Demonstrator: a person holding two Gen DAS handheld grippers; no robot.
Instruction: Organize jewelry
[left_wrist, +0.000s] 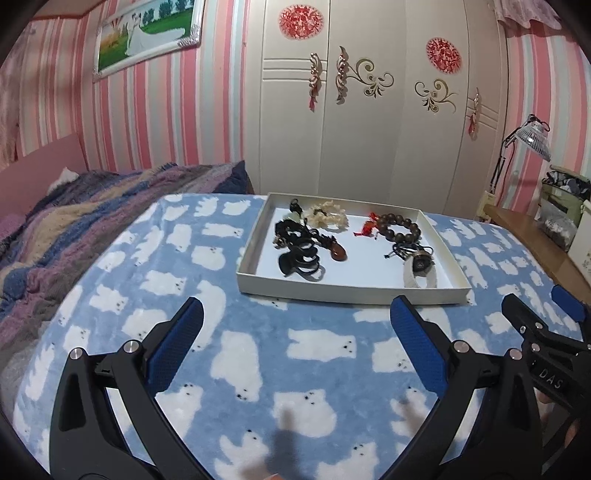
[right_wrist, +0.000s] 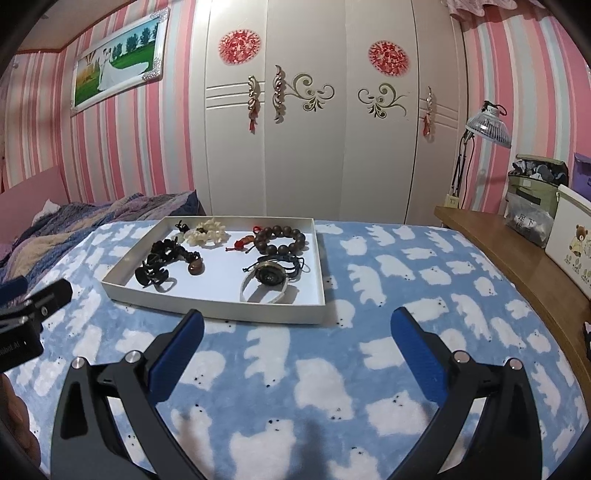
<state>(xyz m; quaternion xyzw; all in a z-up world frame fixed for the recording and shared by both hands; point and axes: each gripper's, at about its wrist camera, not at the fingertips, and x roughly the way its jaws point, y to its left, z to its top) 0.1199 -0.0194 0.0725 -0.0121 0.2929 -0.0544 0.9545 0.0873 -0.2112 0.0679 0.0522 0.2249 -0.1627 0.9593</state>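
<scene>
On the blue bear-print blanket (left_wrist: 258, 280) sits a shallow white tray (right_wrist: 207, 308) with all the jewelry inside. Left part: black hair claw (right_wrist: 150, 275), dark cord piece with a brown pendant (right_wrist: 195, 266), cream scrunchie (right_wrist: 207, 230). Right part: wooden bead bracelet (right_wrist: 281, 240), small red charm (right_wrist: 242, 243), round-faced watch (right_wrist: 269, 274) on a white bangle (right_wrist: 264, 291). Left gripper (left_wrist: 295, 317) spread wide, empty, hovering near the tray's near edge. Right gripper (right_wrist: 295, 325) also wide apart, empty, just short of the tray's near right corner. White wardrobe (left_wrist: 369, 110) behind.
</scene>
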